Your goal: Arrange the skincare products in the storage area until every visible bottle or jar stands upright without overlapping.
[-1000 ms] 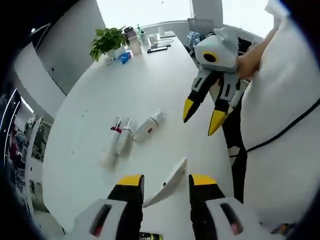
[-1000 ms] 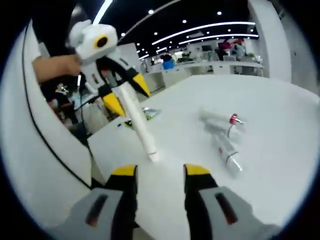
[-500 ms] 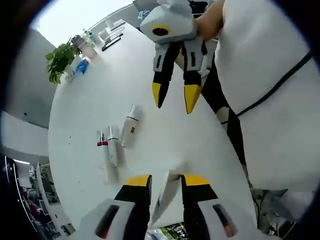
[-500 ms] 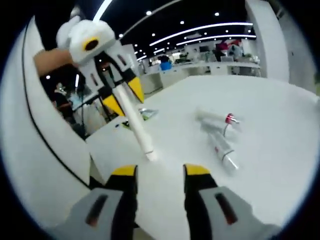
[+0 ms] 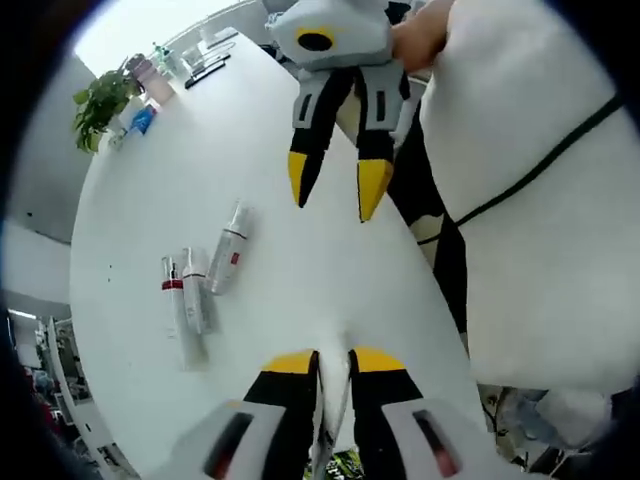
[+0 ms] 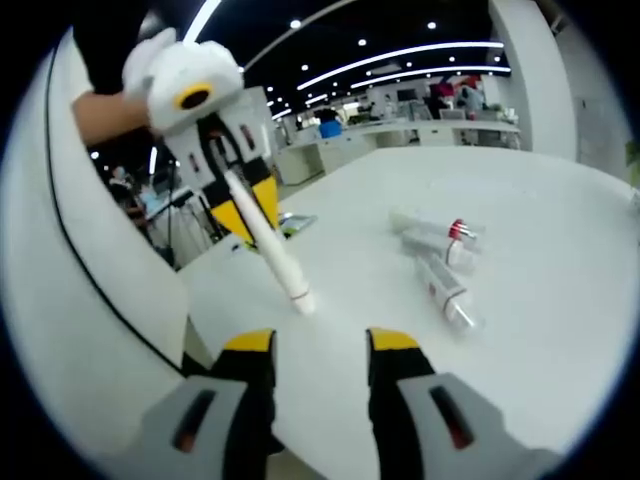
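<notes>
above the white table (image 5: pixel 280 150), the left gripper (image 6: pixel 245 215) tilted downward, jaws clamped on a white tube (image 6: pixel 272 245); the right gripper (image 5: pixel 332 192) hovered with jaws spread, holding nothing.

Both grippers (image 5: pixel 333 200) (image 6: pixel 250 215) have white bodies, black jaws tipped yellow; the person's white garment (image 5: pixel 540 180) carries what looks like 1 thin black cable.
</notes>
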